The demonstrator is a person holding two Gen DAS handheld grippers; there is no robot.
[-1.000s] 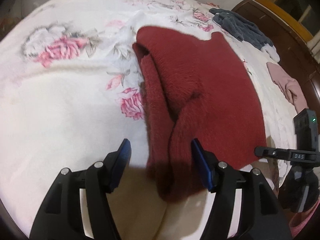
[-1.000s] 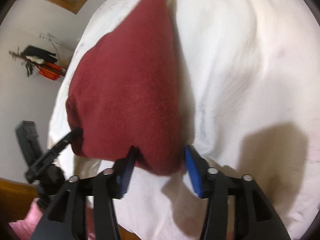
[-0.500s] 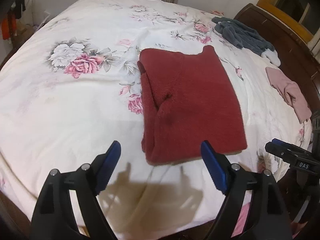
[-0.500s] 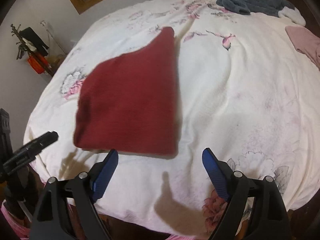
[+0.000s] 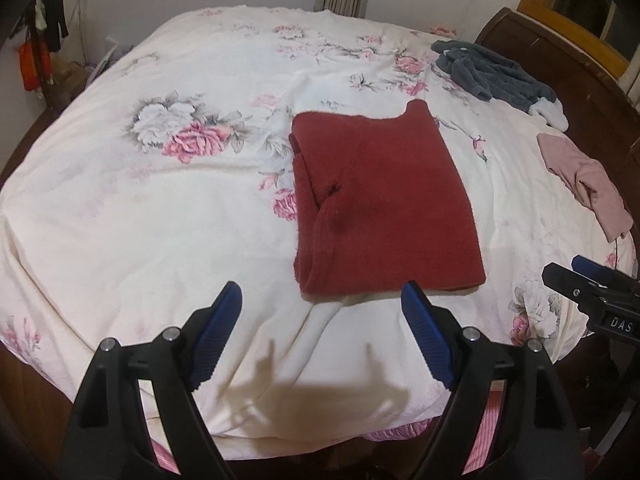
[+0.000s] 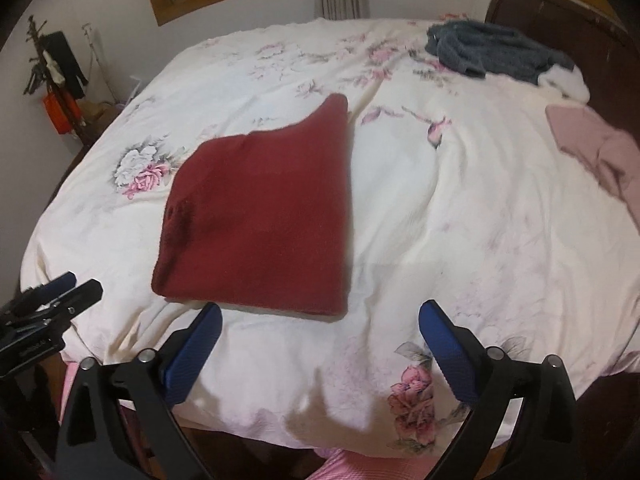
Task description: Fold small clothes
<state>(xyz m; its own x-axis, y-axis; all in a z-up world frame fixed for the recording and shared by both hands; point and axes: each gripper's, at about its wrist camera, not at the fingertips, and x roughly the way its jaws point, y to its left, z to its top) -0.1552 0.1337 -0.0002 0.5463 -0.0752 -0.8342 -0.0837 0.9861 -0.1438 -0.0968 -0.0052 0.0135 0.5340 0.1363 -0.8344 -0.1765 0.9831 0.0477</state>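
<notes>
A dark red fleece garment [image 5: 380, 204] lies folded into a flat rectangle on the flowered bed cover [image 5: 160, 220]; the right wrist view shows the same garment [image 6: 264, 224] left of centre. My left gripper [image 5: 322, 300] hangs open above the bed's near edge, just short of the garment's front hem, with nothing between its blue pads. My right gripper [image 6: 320, 320] is open too, held back from the hem's right corner. Each view catches the other gripper [image 5: 592, 292] at its side [image 6: 48, 300].
A grey fleece garment [image 5: 492, 74] is bunched at the far right of the bed, and a pink garment [image 5: 584, 180] lies near the right edge. A dark wooden headboard [image 5: 580, 76] runs along the right. A stand with hanging things [image 6: 56, 80] is by the left wall.
Both grippers have let go of the red garment's front hem, opened wide and pulled back and up from the bed. The garment now lies flat and folded.
</notes>
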